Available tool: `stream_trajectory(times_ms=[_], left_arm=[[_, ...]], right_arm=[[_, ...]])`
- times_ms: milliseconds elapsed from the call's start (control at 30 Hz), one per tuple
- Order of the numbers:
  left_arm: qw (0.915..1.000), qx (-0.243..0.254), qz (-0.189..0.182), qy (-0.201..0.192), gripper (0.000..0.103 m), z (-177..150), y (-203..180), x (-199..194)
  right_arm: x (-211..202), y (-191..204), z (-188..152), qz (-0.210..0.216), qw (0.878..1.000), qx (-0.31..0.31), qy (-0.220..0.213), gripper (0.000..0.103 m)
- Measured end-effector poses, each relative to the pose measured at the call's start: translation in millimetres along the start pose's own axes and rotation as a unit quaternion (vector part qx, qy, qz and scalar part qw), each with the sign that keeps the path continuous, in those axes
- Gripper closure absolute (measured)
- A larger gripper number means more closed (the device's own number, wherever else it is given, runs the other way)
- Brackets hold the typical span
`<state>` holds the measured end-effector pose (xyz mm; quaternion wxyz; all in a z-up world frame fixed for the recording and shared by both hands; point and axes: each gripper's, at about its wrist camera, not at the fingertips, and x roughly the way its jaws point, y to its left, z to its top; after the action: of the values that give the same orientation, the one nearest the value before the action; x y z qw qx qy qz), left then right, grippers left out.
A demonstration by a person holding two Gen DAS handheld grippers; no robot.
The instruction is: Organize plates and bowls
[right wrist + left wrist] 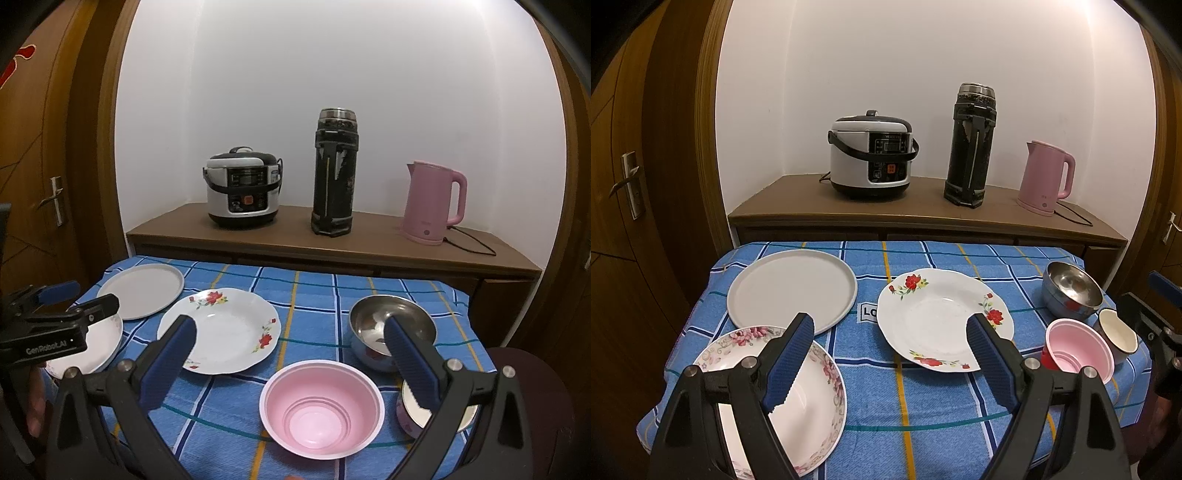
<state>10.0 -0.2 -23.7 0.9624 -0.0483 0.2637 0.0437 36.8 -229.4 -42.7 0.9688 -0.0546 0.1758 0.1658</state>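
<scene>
On the blue checked tablecloth (923, 406) lie a plain grey plate (792, 290) (142, 291) at far left, a pink-flowered plate (812, 398) (98, 345) at near left, and a red-flowered plate (934, 314) (225, 332) in the middle. At right stand a steel bowl (1071, 290) (384, 325), a pink plastic bowl (1078, 349) (321, 406) and a small cream-lined bowl (1117, 332) (436, 410). My left gripper (890, 365) is open above the table between the flowered plates. My right gripper (291, 363) is open above the pink bowl.
A wooden sideboard (923, 214) behind the table holds a rice cooker (870, 155), a tall black flask (971, 147) and a pink kettle (1047, 177). Wooden doors (635, 184) stand at both sides. A dark stool (532, 391) is at the table's right.
</scene>
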Motion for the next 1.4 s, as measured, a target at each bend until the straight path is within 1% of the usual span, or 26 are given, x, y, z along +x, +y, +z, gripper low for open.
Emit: stream_trajectory(times_ms=[433,767,900,1000,1100,1233,1400], left_arm=[[1.0000,-0.001,0.000,0.001,0.016,-1.7,2.9,1.2],[0.9999,-0.008,0.003,0.009,0.016,-4.3,16.2,7.5],[0.9998,-0.013,0.006,0.014,0.016,-6.1,24.3,9.8],[0.9996,-0.019,0.008,0.019,0.016,-6.7,32.5,11.6],[0.9993,-0.030,0.009,0.020,0.016,-7.4,43.6,12.1],[0.9988,-0.040,0.022,0.021,0.016,-9.0,60.6,11.1],[0.9970,-0.053,0.050,0.026,0.016,-14.8,87.7,9.7]], right_arm=[[3.4,5.6,-2.2,0.005,1.000,-0.002,0.003,0.000],[14.7,18.3,-0.8,0.014,1.000,-0.005,0.014,0.000],[21.4,27.7,0.9,0.025,0.999,-0.009,0.020,0.002],[26.6,37.7,1.1,0.035,0.999,-0.019,0.025,0.007],[33.4,48.7,1.4,0.049,0.998,-0.026,0.032,0.009],[44.6,70.1,0.5,0.071,0.996,-0.043,0.041,0.012],[61.2,101.0,-1.5,0.109,0.990,-0.062,0.062,0.024]])
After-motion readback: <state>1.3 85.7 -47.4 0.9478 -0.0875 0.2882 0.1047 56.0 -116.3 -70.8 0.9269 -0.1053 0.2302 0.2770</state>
